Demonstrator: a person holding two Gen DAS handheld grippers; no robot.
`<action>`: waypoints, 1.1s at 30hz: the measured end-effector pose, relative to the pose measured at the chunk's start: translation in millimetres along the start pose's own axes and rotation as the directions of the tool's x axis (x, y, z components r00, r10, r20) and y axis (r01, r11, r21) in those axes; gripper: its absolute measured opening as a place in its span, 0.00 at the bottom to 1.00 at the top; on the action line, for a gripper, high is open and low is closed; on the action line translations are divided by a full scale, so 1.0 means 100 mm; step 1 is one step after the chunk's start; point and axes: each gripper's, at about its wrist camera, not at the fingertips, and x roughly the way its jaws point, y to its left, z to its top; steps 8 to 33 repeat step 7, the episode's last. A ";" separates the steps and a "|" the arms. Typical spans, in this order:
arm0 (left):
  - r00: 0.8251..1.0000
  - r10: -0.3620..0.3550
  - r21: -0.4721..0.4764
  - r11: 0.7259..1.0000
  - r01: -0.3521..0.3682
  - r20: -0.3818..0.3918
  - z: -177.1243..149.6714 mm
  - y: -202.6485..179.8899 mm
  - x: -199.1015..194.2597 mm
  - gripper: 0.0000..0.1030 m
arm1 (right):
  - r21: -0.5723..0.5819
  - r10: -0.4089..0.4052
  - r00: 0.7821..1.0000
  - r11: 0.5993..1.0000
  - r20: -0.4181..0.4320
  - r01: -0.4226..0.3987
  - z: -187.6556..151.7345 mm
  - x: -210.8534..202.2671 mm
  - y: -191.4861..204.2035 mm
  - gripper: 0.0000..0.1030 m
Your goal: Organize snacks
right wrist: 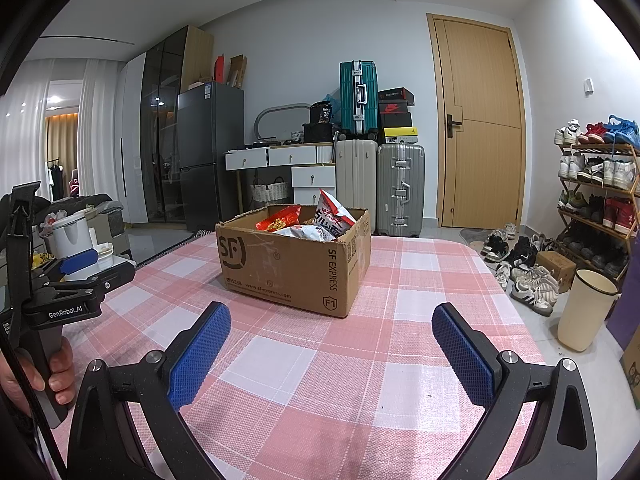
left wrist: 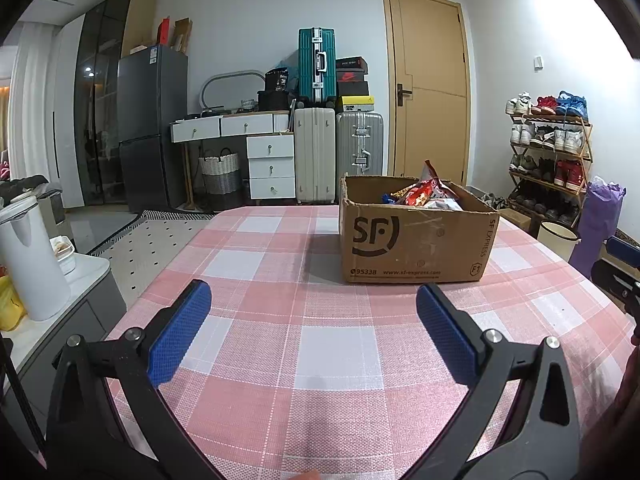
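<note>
Splayed left hand-held gripper [left wrist: 313,302] before snack-filled cardboard box [left wrist: 416,240]

White walls enclose the room. A wooden door [right wrist: 478,124] stands at the far wall; beside it, stacked suitcases [right wrist: 380,152], a white drawer unit [right wrist: 308,168] and a dark refrigerator [right wrist: 210,152]. A shoe rack [right wrist: 596,192] lines the right wall. Sheer curtains [right wrist: 60,132] hang at left; the floor is pale tile.

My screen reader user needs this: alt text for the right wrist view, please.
An open cardboard box holding snack bags sits on a pink checked tablecloth, beyond the open right gripper. The left gripper shows at the left edge.
</note>
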 end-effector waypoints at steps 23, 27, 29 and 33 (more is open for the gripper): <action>1.000 -0.002 -0.004 1.000 0.002 0.009 0.01 -0.01 -0.01 0.99 | 0.000 0.000 1.000 1.000 0.000 0.000 0.00 0.01 0.00 0.99; 1.000 -0.002 -0.004 1.000 0.002 0.009 0.01 -0.01 -0.01 0.99 | 0.000 0.000 1.000 1.000 0.000 0.000 0.00 0.01 0.00 0.99; 1.000 -0.002 -0.004 1.000 0.002 0.009 0.01 -0.01 -0.01 0.99 | 0.000 0.000 1.000 1.000 0.000 0.000 0.00 0.01 0.00 0.99; 1.000 -0.002 -0.004 1.000 0.002 0.009 0.01 -0.01 -0.01 0.99 | 0.000 0.000 1.000 1.000 0.000 0.000 0.00 0.01 0.00 0.99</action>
